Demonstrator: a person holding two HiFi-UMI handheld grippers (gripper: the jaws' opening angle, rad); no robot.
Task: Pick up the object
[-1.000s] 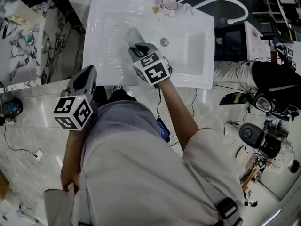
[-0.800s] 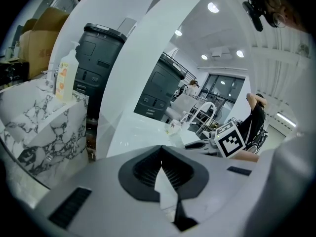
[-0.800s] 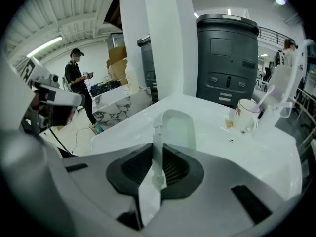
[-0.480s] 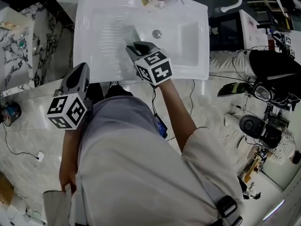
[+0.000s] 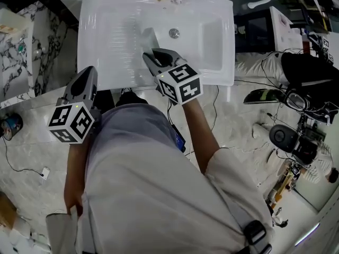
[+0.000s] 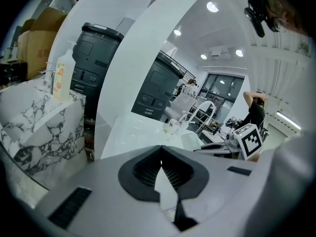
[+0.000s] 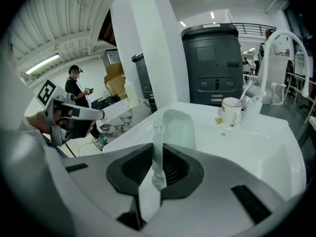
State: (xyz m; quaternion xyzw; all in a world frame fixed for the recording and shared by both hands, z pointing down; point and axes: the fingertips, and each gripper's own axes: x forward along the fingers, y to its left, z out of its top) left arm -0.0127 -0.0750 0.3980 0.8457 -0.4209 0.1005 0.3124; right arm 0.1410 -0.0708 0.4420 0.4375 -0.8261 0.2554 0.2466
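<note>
A pale green translucent plastic piece (image 5: pixel 149 37) with a thin handle hangs over the white sink basin (image 5: pixel 106 30). My right gripper (image 5: pixel 154 55) is shut on that handle. In the right gripper view the piece (image 7: pixel 177 127) stands upright just beyond the right gripper (image 7: pixel 158 154), with its handle pinched between the pads. My left gripper (image 5: pixel 87 74) hovers at the sink's front left edge, apart from the piece. Seen in its own view, the left gripper (image 6: pixel 161 157) has its pads meeting, with nothing between them.
A white mug (image 7: pixel 230 111) and a curved white faucet (image 7: pixel 279 38) stand at the sink's back rim. The drain (image 5: pixel 174 33) lies right of the held piece. A marble counter (image 5: pixel 21 41) flanks the sink's left. Cables and equipment (image 5: pixel 296 142) litter the floor at right.
My right gripper has drawn back toward the sink's front edge with the green piece still in it. The left gripper stays by the front left edge.
</note>
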